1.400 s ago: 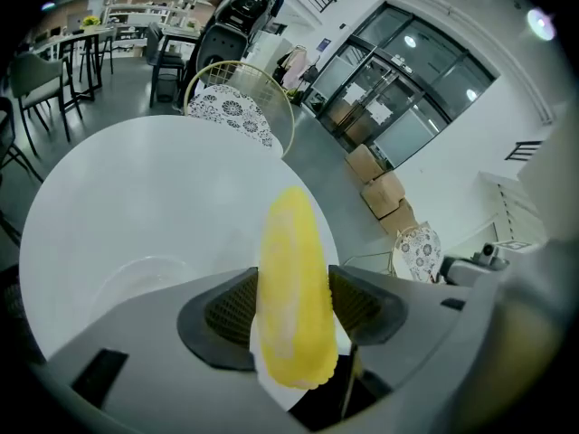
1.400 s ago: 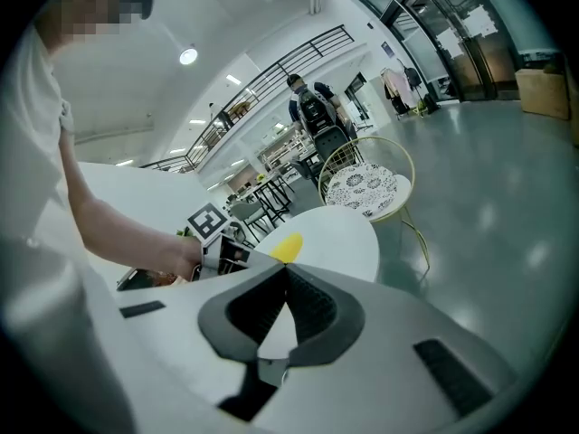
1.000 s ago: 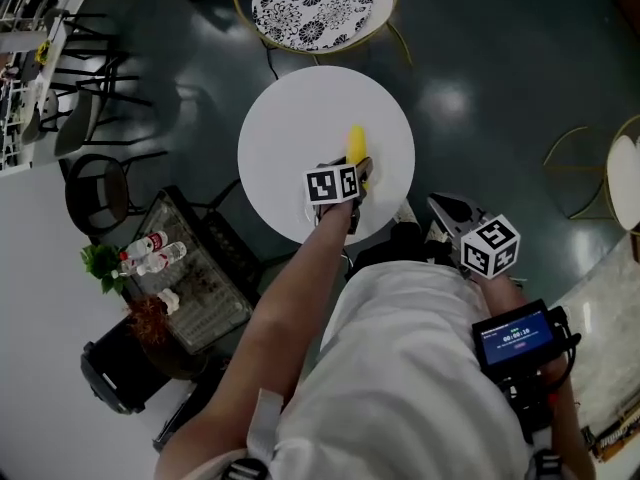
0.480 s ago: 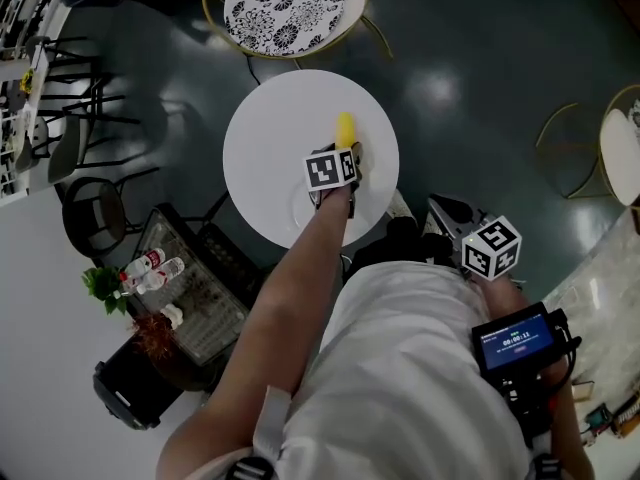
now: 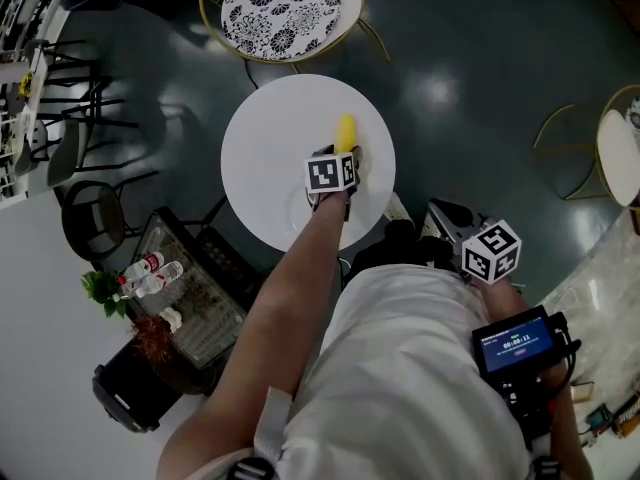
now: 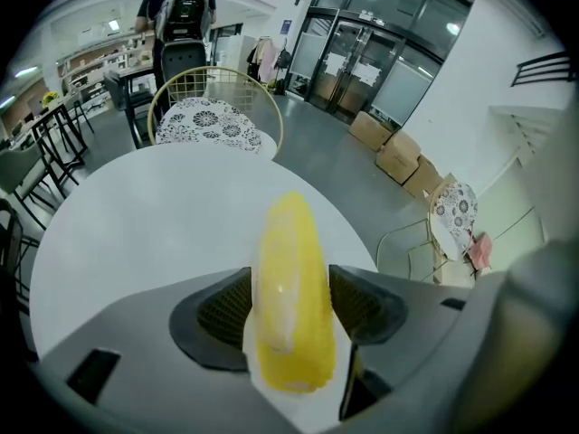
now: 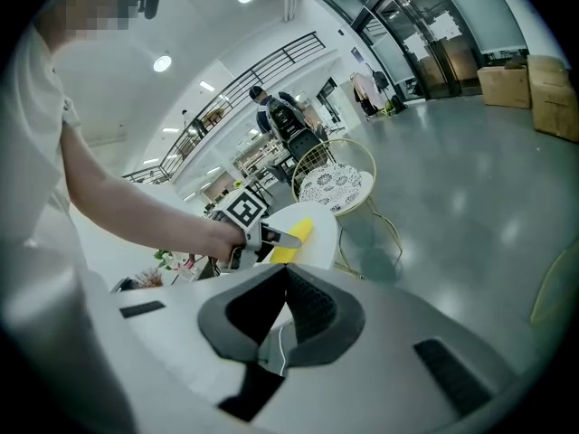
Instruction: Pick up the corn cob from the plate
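Observation:
A yellow corn cob [image 5: 345, 131] sits over the far right part of the round white table [image 5: 265, 138]. My left gripper [image 5: 343, 154] is shut on it. In the left gripper view both dark pads [image 6: 220, 310] press the corn cob [image 6: 289, 297] from the sides, and it sticks out past the fingertips. Whether it still touches the surface I cannot tell. A white plate [image 5: 302, 208] hardly shows against the table top near the gripper. My right gripper [image 5: 447, 215] hangs off the table by my body. Its jaws [image 7: 288, 274] are shut on nothing.
A gold-framed chair with a patterned seat [image 5: 285, 3] stands beyond the table. Black chairs [image 5: 95, 198] stand at the left, with a wire crate [image 5: 195, 288] holding bottles. Another gold chair [image 5: 585, 158] is at the right, on the dark glossy floor.
The left gripper, with the corn between its jaws, has shifted a little toward the far side of the table and sunk slightly. The right gripper has barely moved.

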Available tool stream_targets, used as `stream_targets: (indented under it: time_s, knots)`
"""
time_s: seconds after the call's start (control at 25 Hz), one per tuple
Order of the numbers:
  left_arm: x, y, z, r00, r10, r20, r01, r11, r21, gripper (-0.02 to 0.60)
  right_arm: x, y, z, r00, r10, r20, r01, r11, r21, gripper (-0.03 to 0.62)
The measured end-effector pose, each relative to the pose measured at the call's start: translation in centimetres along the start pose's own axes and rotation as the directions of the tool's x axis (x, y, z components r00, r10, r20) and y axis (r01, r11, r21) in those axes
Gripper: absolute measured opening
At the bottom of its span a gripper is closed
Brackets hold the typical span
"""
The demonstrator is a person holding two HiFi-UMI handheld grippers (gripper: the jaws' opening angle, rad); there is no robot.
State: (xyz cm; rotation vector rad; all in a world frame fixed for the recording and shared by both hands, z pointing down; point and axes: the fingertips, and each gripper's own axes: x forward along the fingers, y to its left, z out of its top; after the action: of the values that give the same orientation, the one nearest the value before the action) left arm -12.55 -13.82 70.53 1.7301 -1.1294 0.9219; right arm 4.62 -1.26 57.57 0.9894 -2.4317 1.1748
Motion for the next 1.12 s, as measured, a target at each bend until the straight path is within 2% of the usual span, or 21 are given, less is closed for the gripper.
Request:
stream_targets:
  time_s: [0.12,0.24,0.48,0.6,0.76,1.12]
  knots:
    - [0.0,0.2,-0.4,1.000,0.014,-0.020,-0.013,0.999,0.032,0.255,0.0,0.0,0.0,1.000,0.002,0.000,-0.002,1.000,-0.002,0.008]
    - [0.0,0.5,-0.5,0.999,0.014,-0.031,-0.012,0.999,0.050,0.296,0.2,0.1,0.1,1.000,0.004,-0.003,-0.005,1.000,-0.008,0.008]
    - [-0.7,-0.5,-0.8,1.000,-0.001,-0.024,0.003,0.996,0.093,0.299,-0.3,0.2,0.2,1.000,0.003,-0.012,-0.003,1.000,-0.031,0.008]
    - [-2.0,-0.1,0.4,1.000,-0.013,0.024,0.011,0.996,0.088,0.299,0.5,0.5,1.1,1.000,0.016,-0.008,-0.016,0.999,-0.049,0.008]
    - [-3.8,0.4,1.5,0.991,-0.059,0.123,0.057,0.998,0.022,0.299,1.6,1.1,1.9,0.999,0.036,-0.020,-0.038,0.997,-0.067,0.008]
    - [-7.7,0.8,1.0,0.964,-0.066,0.259,0.073,0.997,-0.015,0.296,2.4,2.7,3.7,0.996,0.076,-0.041,-0.081,0.988,-0.135,0.008]
